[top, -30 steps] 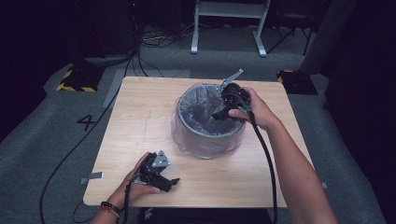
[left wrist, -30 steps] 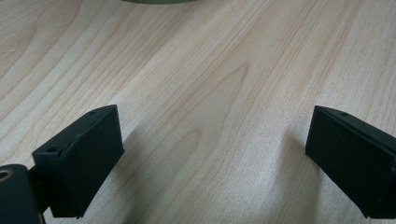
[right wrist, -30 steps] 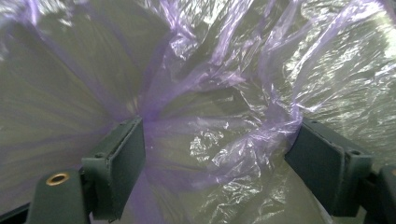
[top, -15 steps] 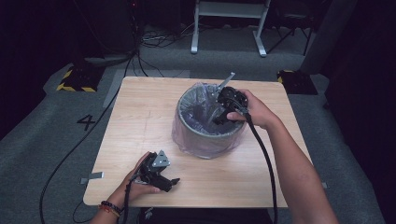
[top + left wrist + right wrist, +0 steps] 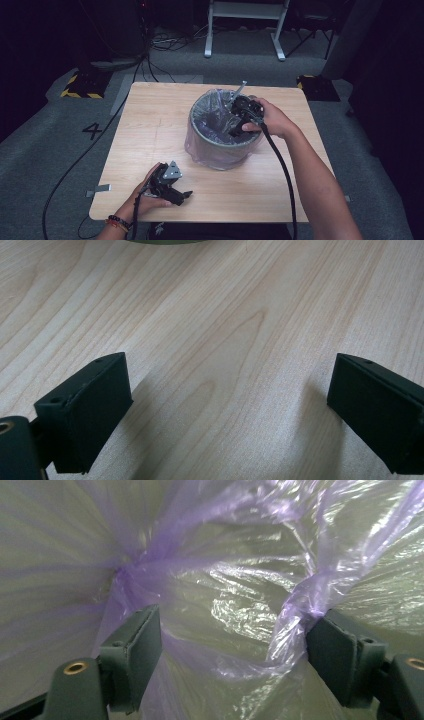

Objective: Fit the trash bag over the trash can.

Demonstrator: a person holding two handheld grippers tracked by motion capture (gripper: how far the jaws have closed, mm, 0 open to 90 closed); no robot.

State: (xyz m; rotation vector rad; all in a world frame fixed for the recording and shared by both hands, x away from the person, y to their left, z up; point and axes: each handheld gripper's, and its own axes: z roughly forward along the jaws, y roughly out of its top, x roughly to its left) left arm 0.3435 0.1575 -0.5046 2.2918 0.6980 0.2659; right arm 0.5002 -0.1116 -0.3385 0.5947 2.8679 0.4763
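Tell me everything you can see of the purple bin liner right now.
The purple bin liner is thin, translucent, glossy plastic, crinkled all over. It lines the round bin standing upright on the wooden table, and its skirt drapes over the rim down the outside wall. The right gripper reaches inside it; in the right gripper view loose folds bunch between the wide-apart jaws, one twisted fold against the right-hand pad.

bag (image 5: 216,107) inside bin (image 5: 220,150) mid-table (image 5: 150,125), right claw (image 5: 235,122) inside it
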